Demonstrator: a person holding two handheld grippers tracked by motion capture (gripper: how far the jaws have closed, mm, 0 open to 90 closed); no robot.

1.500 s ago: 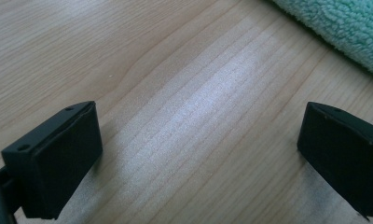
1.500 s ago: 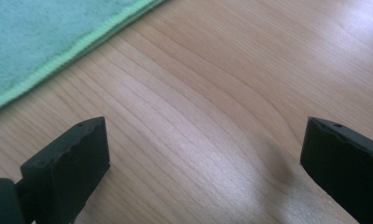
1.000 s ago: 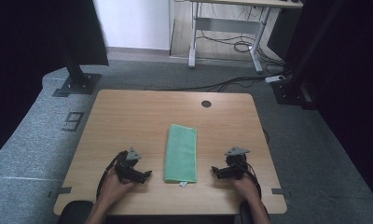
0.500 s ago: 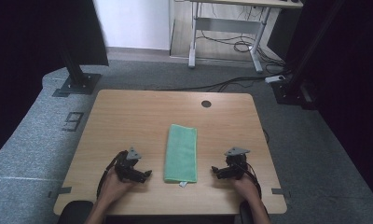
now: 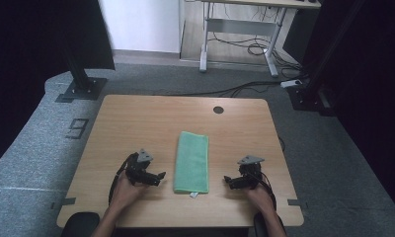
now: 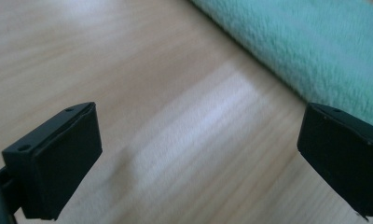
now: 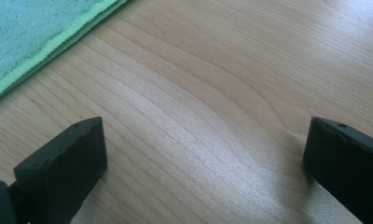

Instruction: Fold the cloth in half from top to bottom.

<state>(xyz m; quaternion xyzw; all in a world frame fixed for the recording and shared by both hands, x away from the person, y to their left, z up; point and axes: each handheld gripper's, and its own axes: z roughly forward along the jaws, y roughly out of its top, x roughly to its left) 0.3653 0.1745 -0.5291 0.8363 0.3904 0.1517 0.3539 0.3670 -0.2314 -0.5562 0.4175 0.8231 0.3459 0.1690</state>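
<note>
Nothing has moved since the earlier frames; cloth and both grippers lie as they did. Folded into a long strip, the green cloth [image 5: 191, 161] lies flat on the near half of the wooden table [image 5: 136, 123], a small white tag at its near end; the left gripper [image 5: 156, 177] rests just beside its left edge, jaws spread wide over bare wood, grasping nothing; the right gripper [image 5: 229, 181] sits a little further off its right edge, jaws likewise spread and empty; a hand holds each from the near edge.
</note>
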